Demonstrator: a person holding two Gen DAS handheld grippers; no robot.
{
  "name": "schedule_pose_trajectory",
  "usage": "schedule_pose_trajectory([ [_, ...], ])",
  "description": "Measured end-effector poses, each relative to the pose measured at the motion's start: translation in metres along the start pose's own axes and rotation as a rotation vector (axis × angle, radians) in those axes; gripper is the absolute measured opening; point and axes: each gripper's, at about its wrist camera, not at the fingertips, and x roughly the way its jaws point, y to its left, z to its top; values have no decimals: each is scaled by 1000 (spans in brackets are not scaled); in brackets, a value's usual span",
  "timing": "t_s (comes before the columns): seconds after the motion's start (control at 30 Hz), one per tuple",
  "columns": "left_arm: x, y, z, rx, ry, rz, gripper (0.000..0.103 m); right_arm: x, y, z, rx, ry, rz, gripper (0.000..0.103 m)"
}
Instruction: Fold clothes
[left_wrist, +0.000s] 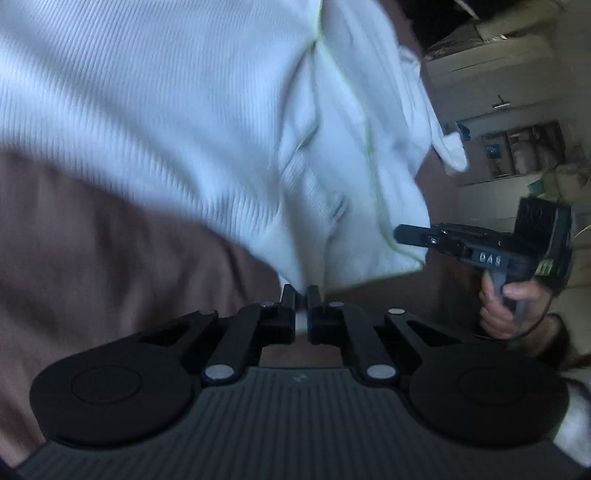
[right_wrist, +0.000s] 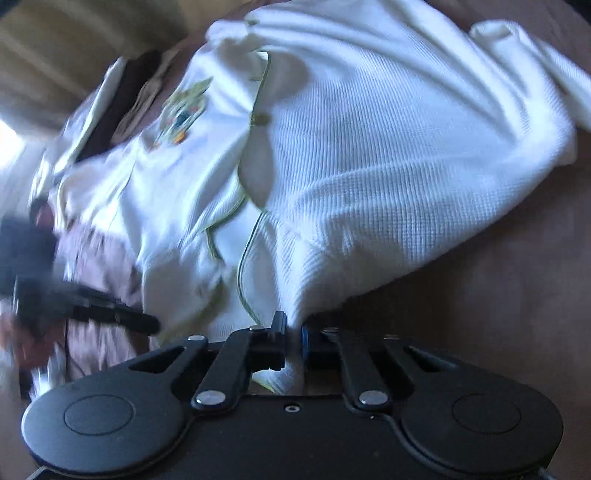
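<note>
Early stage of folding: the white shirt (right_wrist: 369, 147) lies rumpled and unfolded on the brown bedcover (left_wrist: 92, 240), its hem pinched in the closed left gripper (left_wrist: 301, 295) and the closed right gripper (right_wrist: 293, 325), with every fold apparently yet to be made.

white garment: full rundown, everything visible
The white garment looks like a waffle-knit top with thin green piping, a button placket and a colourful chest patch. It lies rumpled and unfolded on a brown surface, one sleeve trailing off at the far end. The left hand-held gripper and the right hand-held gripper are each shut on its near edge.
</note>
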Motion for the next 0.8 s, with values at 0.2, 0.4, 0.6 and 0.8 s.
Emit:
schedule_pose_trajectory([
  [0.2, 4, -8, -12, 82, 3, 93, 1, 32, -11, -16, 60, 33, -31, 5],
  [0.4, -5, -37, -17, 163, -74, 163, 2, 11, 12, -3, -9, 22, -37, 5],
  [0.6, -12, -26, -22, 129, -78, 301, 9, 31, 11, -1, -57, 92, -156, 7],
  [0.8, -39, -2, -27, -16, -181, 227, 37, 10, -15, 3, 63, 57, -128, 39],
])
